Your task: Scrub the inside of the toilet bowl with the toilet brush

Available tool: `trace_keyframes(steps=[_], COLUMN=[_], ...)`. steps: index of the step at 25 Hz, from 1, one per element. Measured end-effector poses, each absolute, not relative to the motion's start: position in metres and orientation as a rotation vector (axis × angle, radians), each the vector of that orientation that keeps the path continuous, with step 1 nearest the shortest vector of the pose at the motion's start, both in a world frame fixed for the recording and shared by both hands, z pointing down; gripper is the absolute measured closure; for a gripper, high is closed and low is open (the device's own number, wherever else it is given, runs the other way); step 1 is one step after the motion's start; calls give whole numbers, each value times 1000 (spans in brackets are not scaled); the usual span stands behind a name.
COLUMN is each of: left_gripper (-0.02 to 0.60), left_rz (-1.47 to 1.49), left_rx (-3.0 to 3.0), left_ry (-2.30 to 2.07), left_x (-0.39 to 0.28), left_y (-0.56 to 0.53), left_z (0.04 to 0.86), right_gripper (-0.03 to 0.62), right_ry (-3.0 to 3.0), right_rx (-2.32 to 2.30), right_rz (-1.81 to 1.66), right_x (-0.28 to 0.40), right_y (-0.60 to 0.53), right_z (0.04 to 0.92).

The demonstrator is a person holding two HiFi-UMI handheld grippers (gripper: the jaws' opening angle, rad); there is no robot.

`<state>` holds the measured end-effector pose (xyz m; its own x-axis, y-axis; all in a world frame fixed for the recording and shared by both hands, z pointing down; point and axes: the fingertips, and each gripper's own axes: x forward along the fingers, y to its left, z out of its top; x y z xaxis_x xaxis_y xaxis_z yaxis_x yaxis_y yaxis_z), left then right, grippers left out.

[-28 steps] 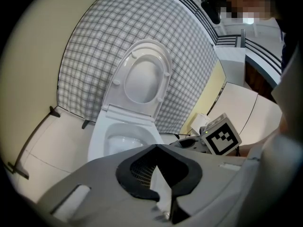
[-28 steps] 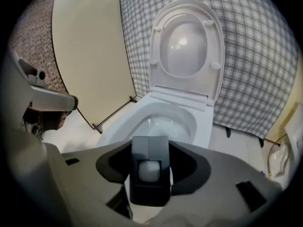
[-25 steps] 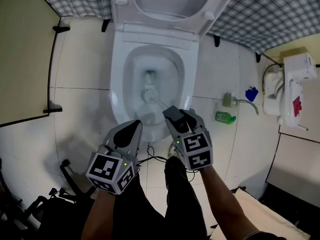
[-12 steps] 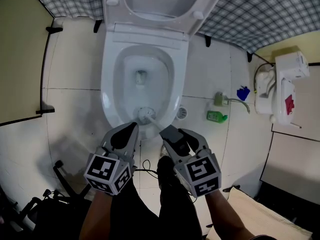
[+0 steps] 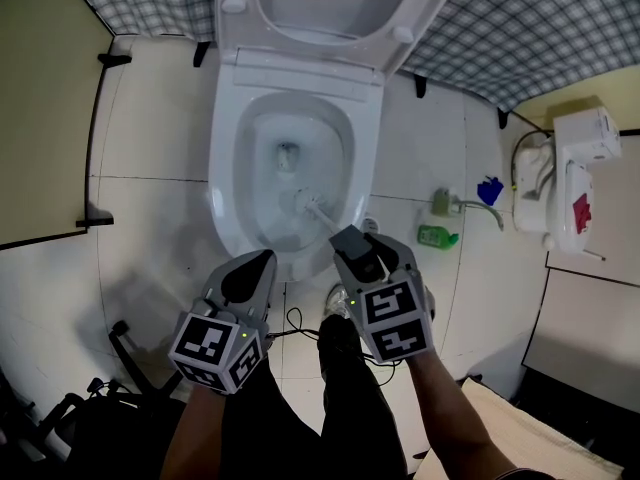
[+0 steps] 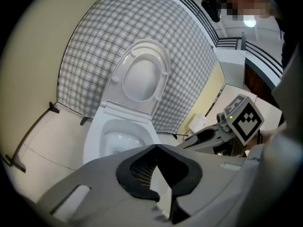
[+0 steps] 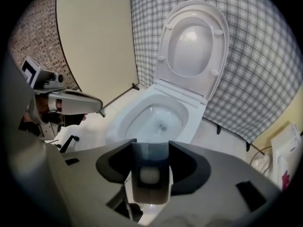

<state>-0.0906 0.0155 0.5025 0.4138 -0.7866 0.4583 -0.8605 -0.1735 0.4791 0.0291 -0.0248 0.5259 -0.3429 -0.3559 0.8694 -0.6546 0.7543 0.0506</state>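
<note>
The white ceramic toilet bowl [image 5: 222, 158] fills the upper centre of the head view, with its white seat [image 5: 240, 8] raised. Bare tiled floor [image 5: 150, 118] lies open to its left. The right claw [image 5: 362, 246] is clenched on the handle of the white-headed toilet brush [image 5: 299, 205]. The brush head sits inside the bowl, right of centre, and is farther in than half a second ago, when it was by the near rim. The left claw [image 5: 258, 263], clenched and empty, hovers beside the front rim. A green bottle [image 5: 432, 236] lies at centre right, and black cables [image 5: 292, 320] trail below the bowl.
</note>
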Motion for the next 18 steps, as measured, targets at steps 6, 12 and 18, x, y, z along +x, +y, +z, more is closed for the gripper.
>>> trace_keyframes(steps=[6, 12, 18], left_gripper=[572, 572, 572], left_rz=[138, 138, 139], left_rx=[1969, 1942, 1943], left_ry=[-1400, -1407, -1416], left_x=[-95, -100, -107], left_y=[18, 19, 16], left_z=[507, 510, 510], right_gripper=[368, 367, 367], right_ry=[-1942, -1975, -2058], right_rx=[778, 804, 862], right_rz=[299, 177, 4], right_x=[17, -6, -25], right_y=[-76, -132, -159], right_z=[553, 559, 528])
